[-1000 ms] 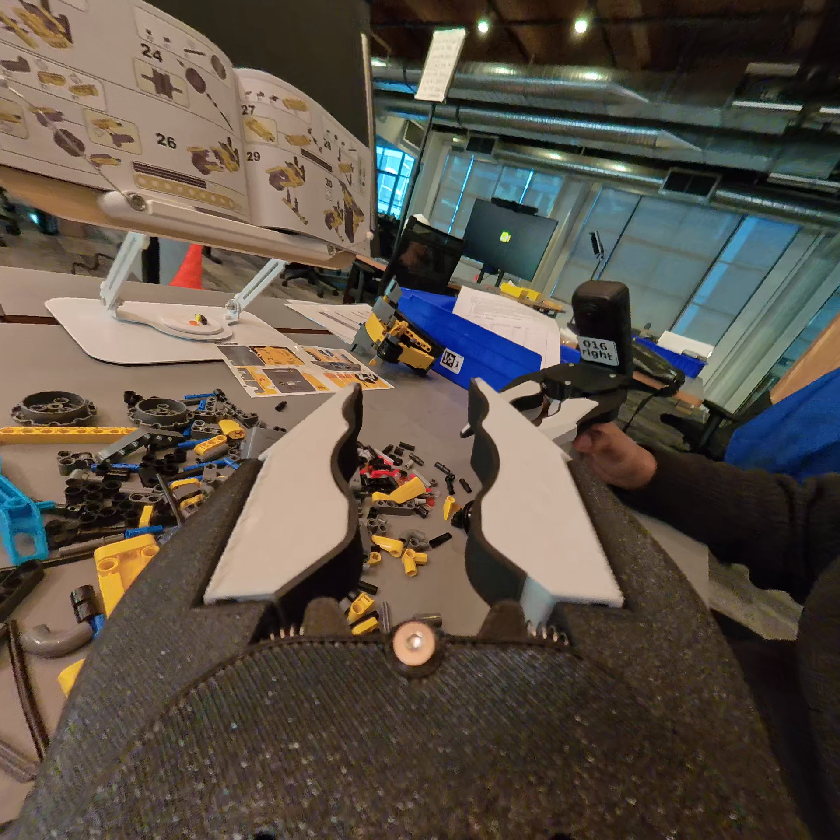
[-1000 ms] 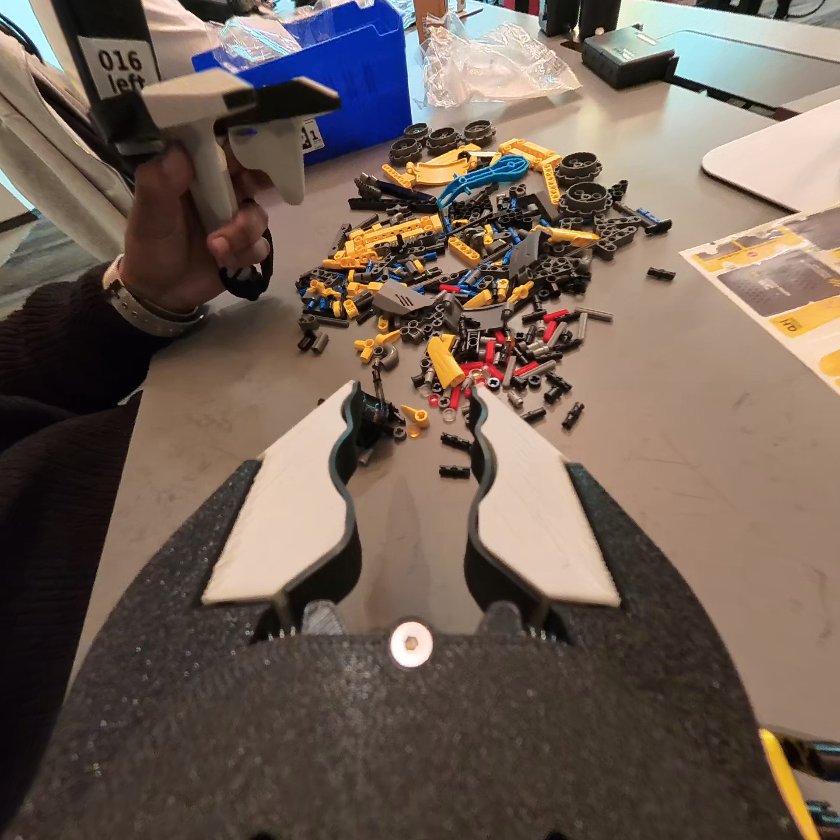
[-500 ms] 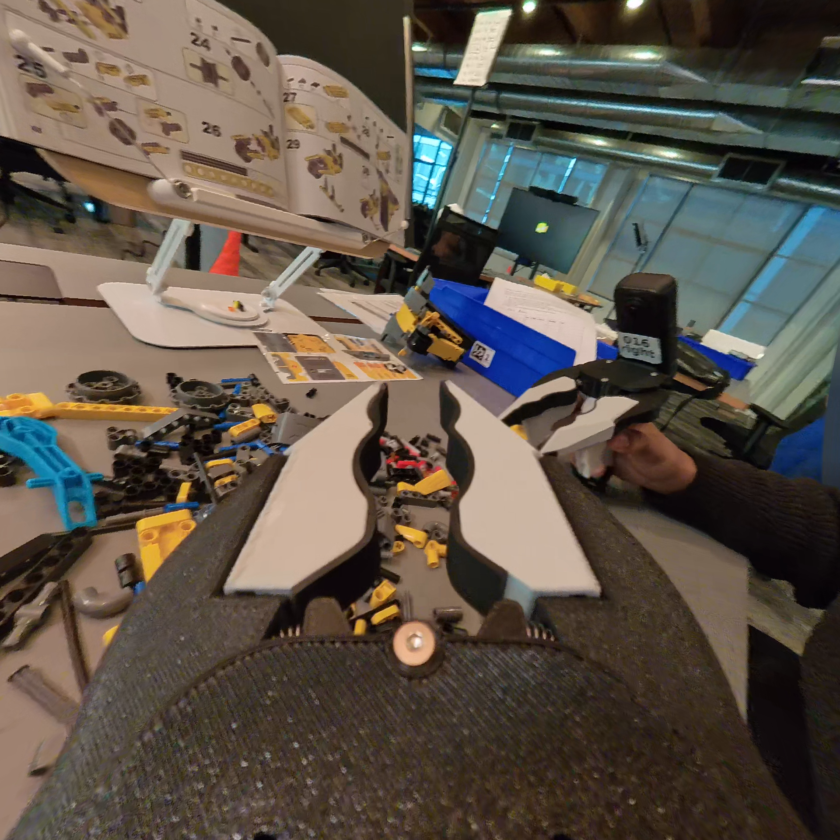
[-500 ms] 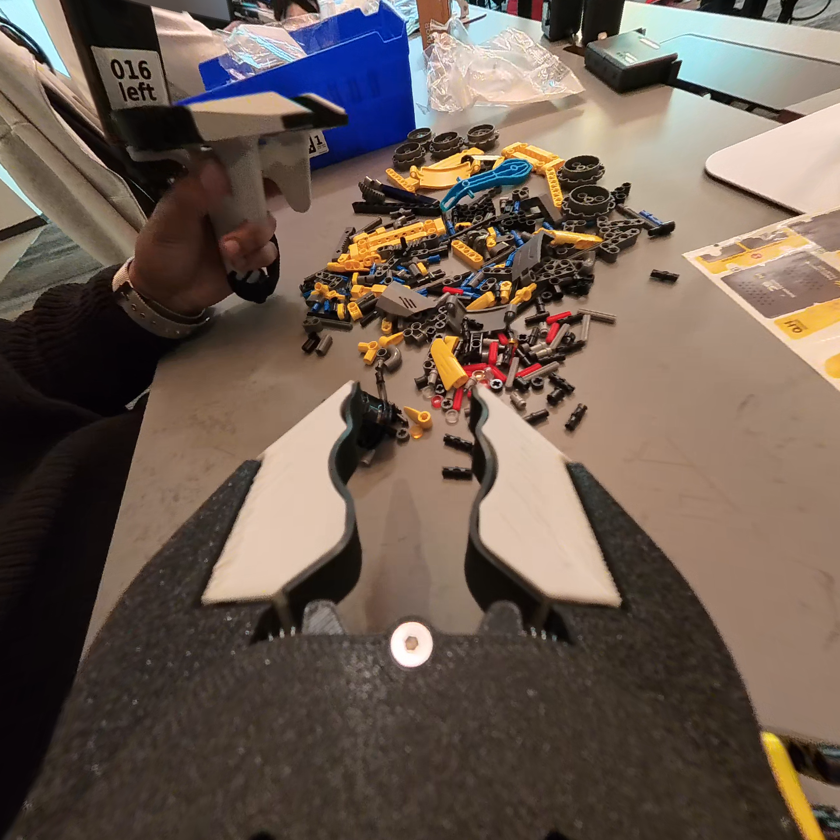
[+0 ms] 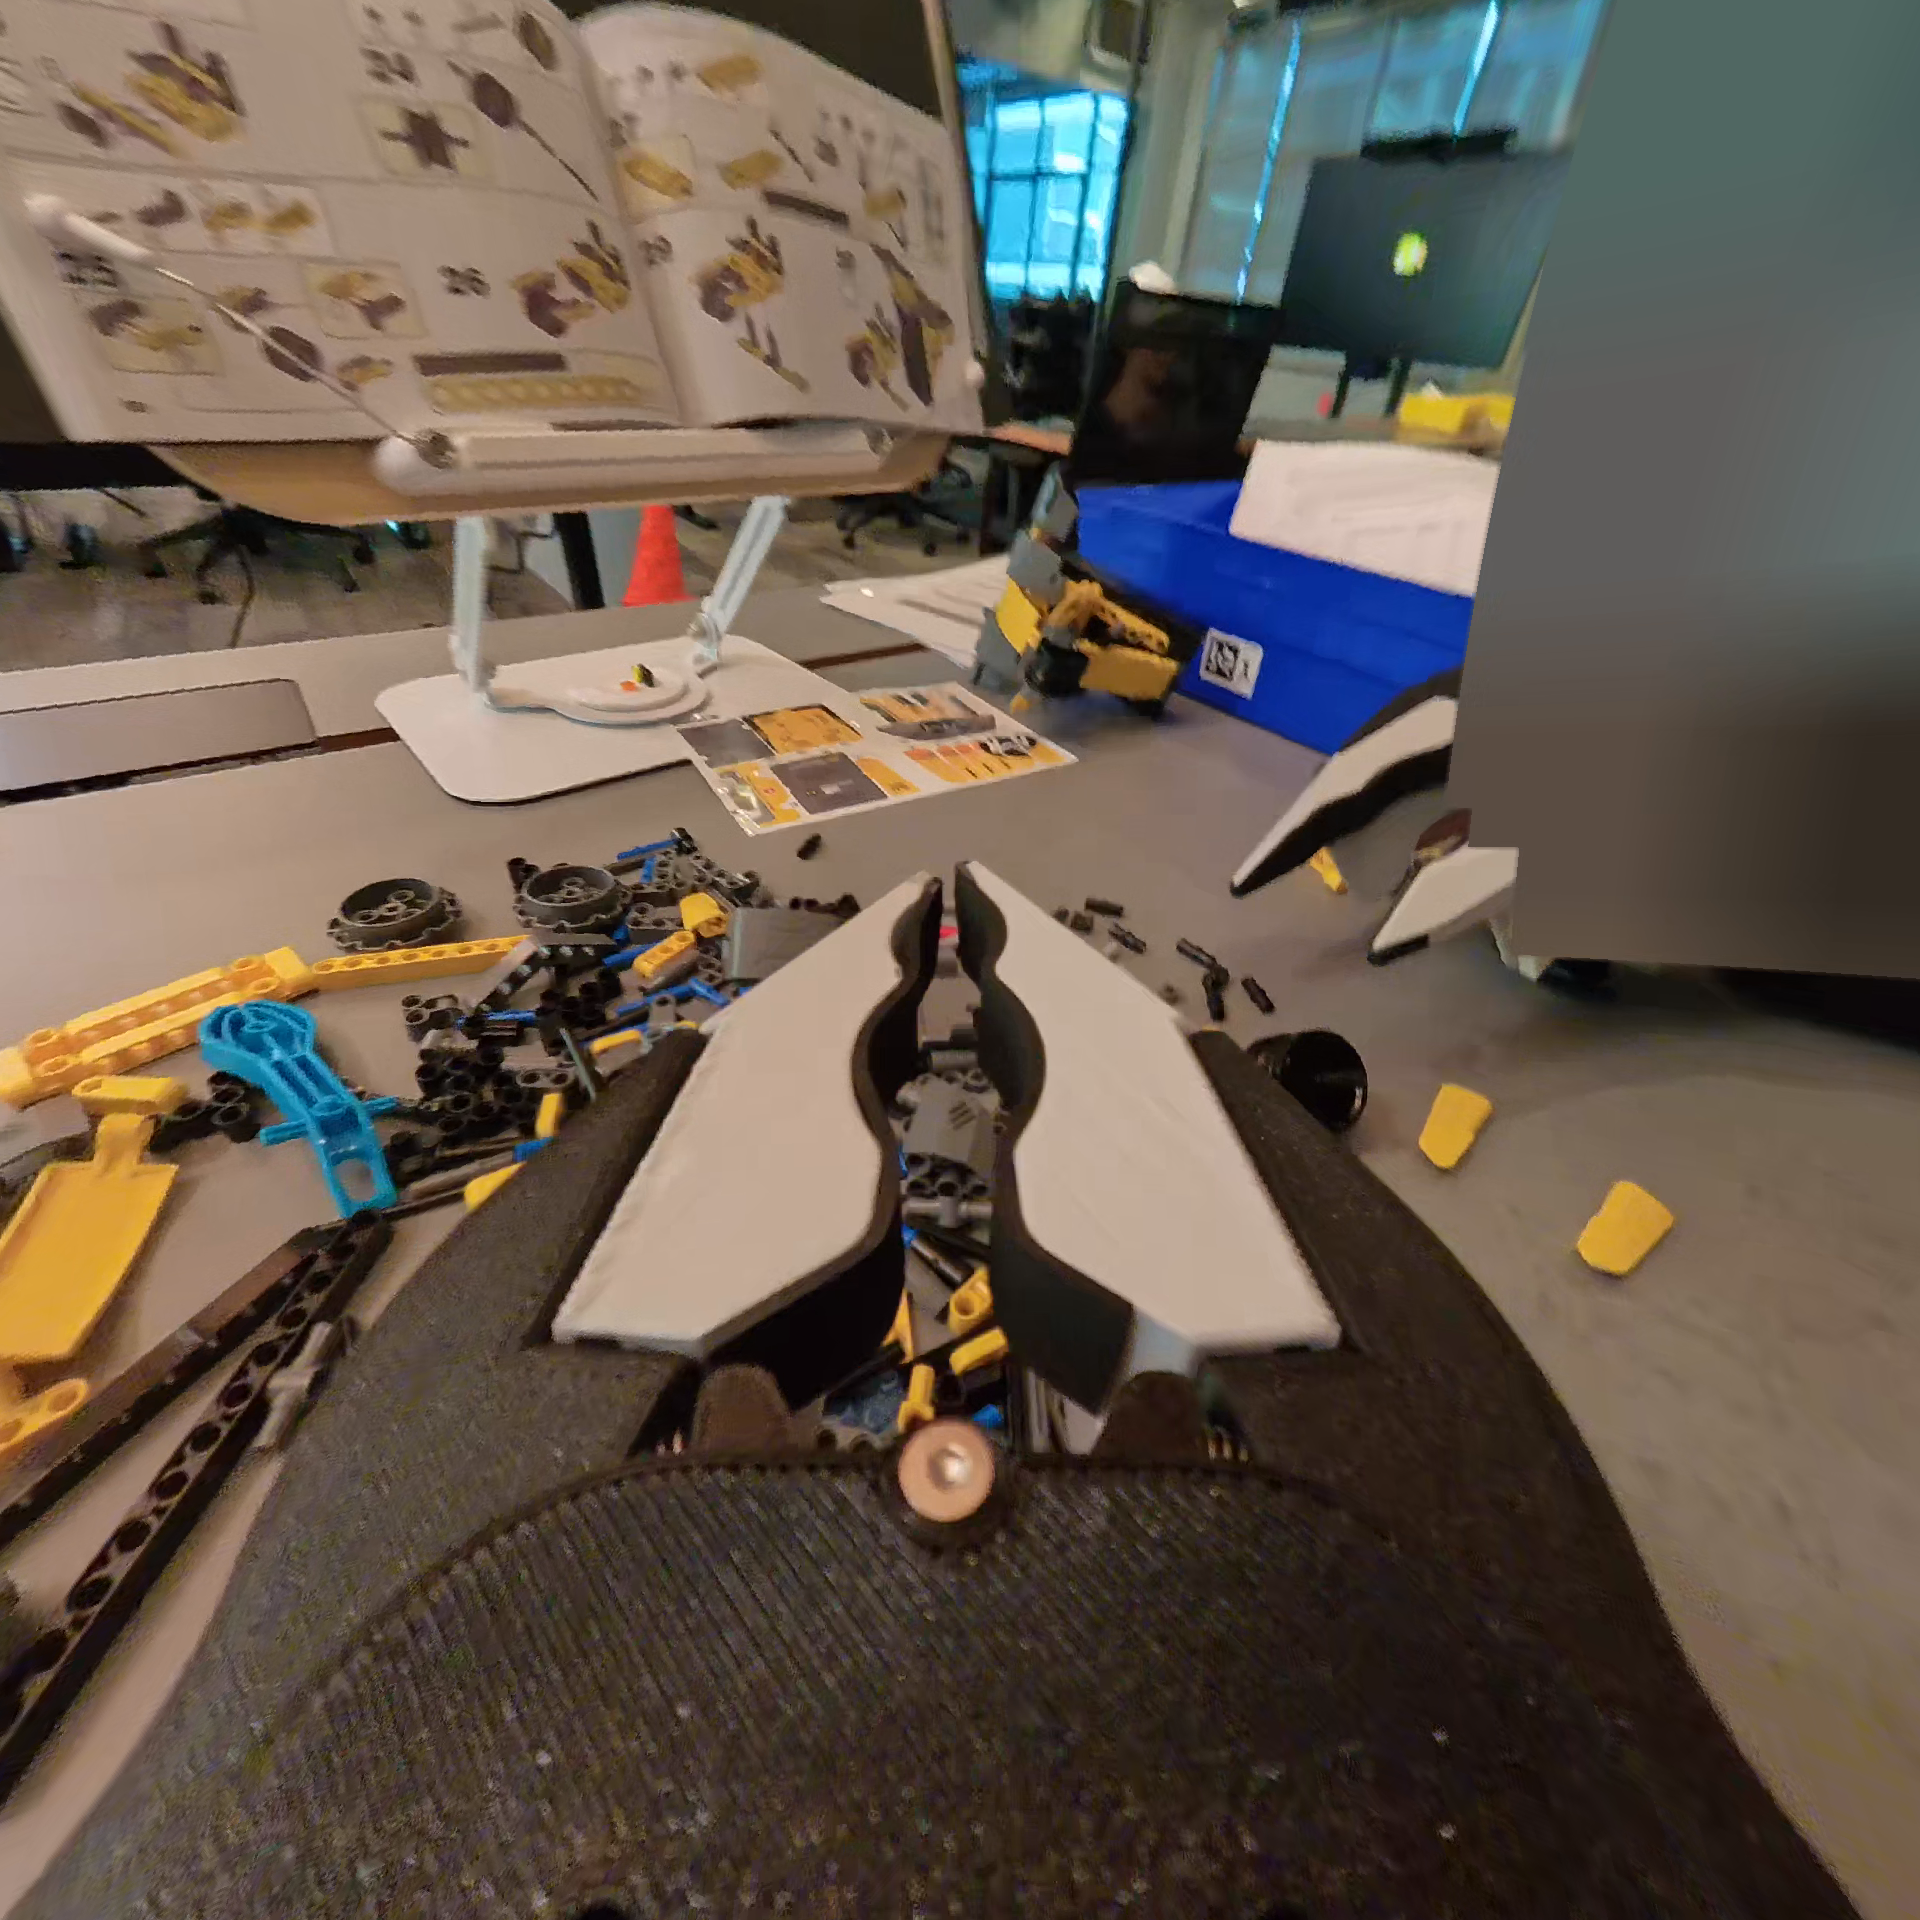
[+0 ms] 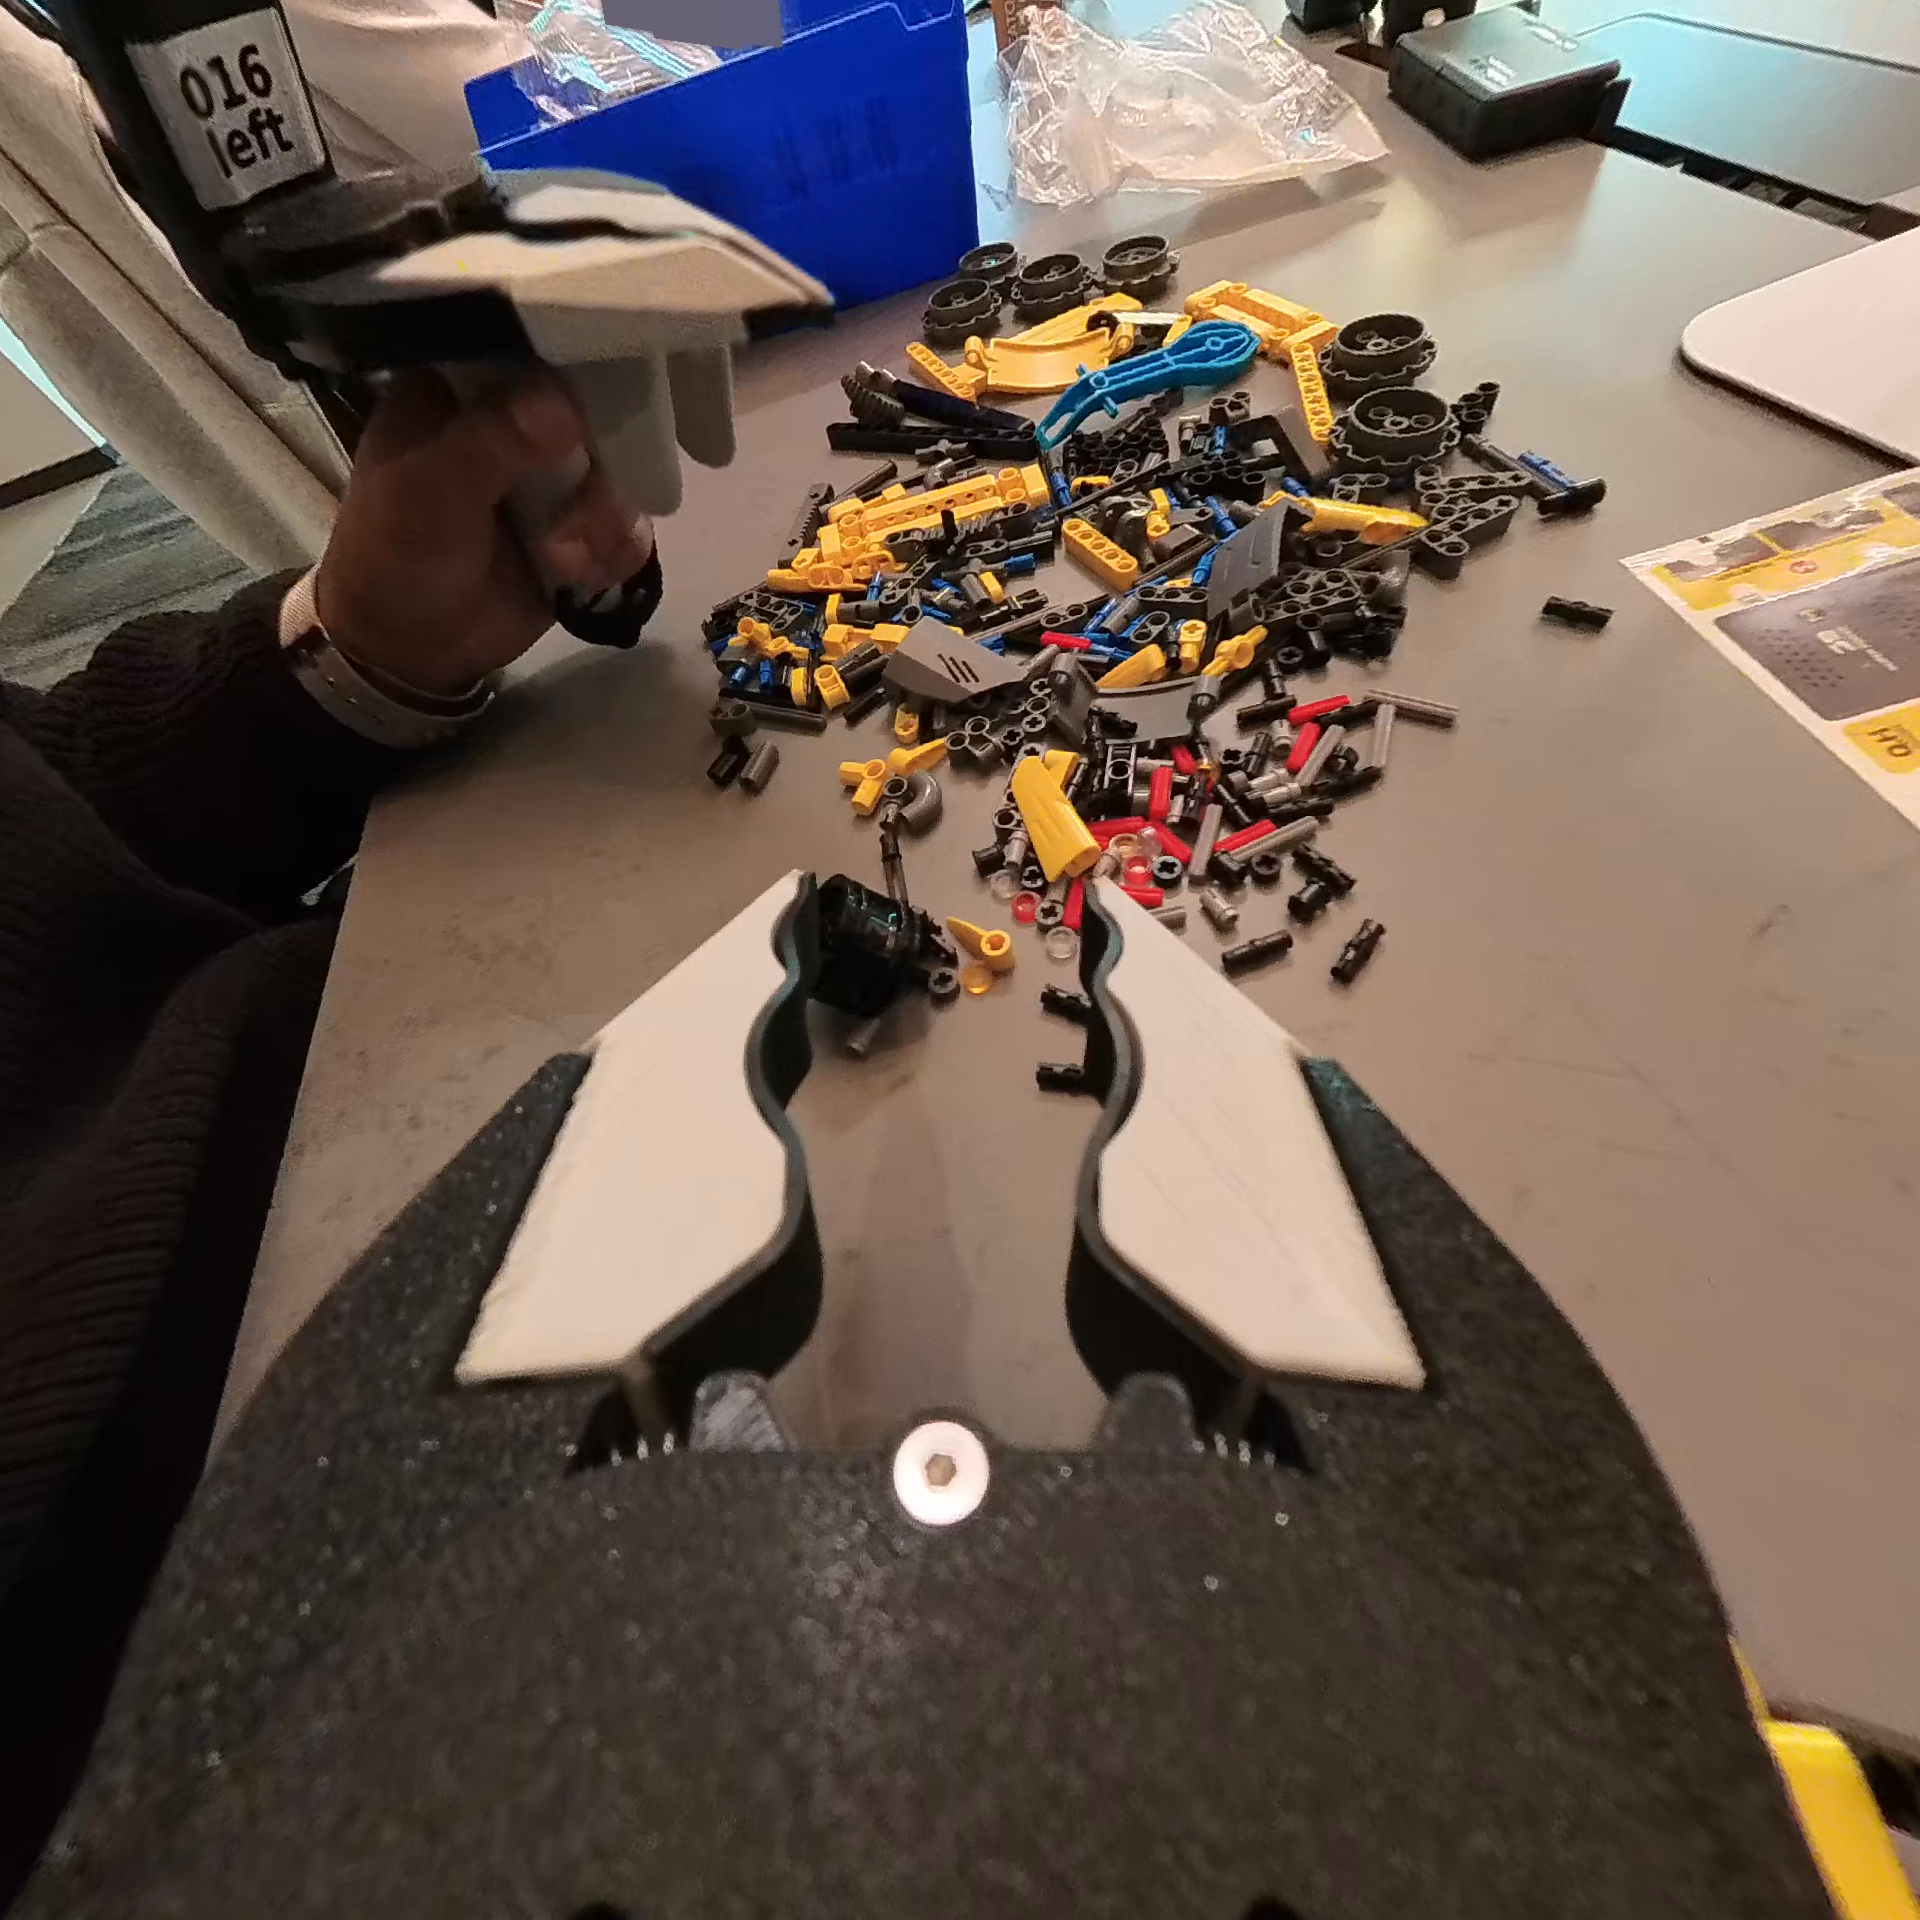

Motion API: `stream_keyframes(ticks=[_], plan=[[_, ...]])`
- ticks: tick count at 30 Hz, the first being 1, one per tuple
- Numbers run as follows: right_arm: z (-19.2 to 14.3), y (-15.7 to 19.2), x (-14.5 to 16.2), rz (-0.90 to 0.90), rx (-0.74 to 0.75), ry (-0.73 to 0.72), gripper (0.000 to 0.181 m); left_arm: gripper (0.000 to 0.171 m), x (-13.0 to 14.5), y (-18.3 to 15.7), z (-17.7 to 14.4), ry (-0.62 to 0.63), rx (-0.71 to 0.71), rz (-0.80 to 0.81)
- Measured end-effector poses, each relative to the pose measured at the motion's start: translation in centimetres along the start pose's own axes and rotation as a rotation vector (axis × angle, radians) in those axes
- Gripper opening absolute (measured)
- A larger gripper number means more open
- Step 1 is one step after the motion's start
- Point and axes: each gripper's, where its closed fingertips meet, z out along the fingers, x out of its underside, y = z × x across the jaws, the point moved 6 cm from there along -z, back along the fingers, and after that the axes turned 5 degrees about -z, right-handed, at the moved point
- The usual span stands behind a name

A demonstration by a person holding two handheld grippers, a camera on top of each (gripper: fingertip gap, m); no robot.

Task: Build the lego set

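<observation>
A pile of small building pieces [image 6: 1122, 582] in yellow, black, grey, blue and red lies on the grey table [image 6: 1558, 1039]. My left gripper [image 5: 948, 885] hovers low over the pile [image 5: 582, 997], its jaws closed almost tip to tip with nothing visible between them. It also shows in the right wrist view [image 6: 623, 260], held in a hand above the table. My right gripper [image 6: 940, 904] is open and empty at the pile's near edge. A black round piece [image 6: 862, 945] sits just inside its left finger, with a small yellow piece [image 6: 982, 940] beside it.
An open instruction booklet [image 5: 468, 208] rests on a white stand [image 5: 540, 727] at the back. A sticker sheet [image 5: 873, 748], a partly built yellow model [image 5: 1081, 634] and a blue bin [image 5: 1278, 613] lie beyond the pile. Clear plastic bags [image 6: 1174, 104] and a black box [image 6: 1507, 83] sit farther off. The small yellow piece [image 6: 982, 940] is about 5 centimeters from my right fingertips.
My left gripper has closed from open to almost shut and has moved lower and forward over the pile. My right gripper has stayed open in nearly the same place.
</observation>
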Motion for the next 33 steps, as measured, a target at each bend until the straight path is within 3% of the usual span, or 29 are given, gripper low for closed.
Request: stream_keyframes(ticks=[7,10,15,24,33], plan=[[-0.1,0.1,-0.1,-0.003,-0.003,-0.012,0.05,0.016,2.2,-1.8,1.9,0.196,0.042,0.133],[0.0,0.3,0.0,-0.022,0.001,-0.002,0.05,0.019,3.3,-2.4,3.1,0.313,-0.005,0.2],[0.1,0.5,0.0,-0.043,0.011,0.013,0.05,0.026,5.4,-3.5,5.2,0.511,-0.009,0.174],[0.1,0.7,0.1,-0.055,0.007,0.015,0.05,0.03,6.8,-3.0,6.9,0.647,-0.077,0.164],[0.1,0.7,0.0,-0.066,0.01,0.014,0.05,0.027,6.9,-3.1,7.3,0.658,-0.047,0.192]])
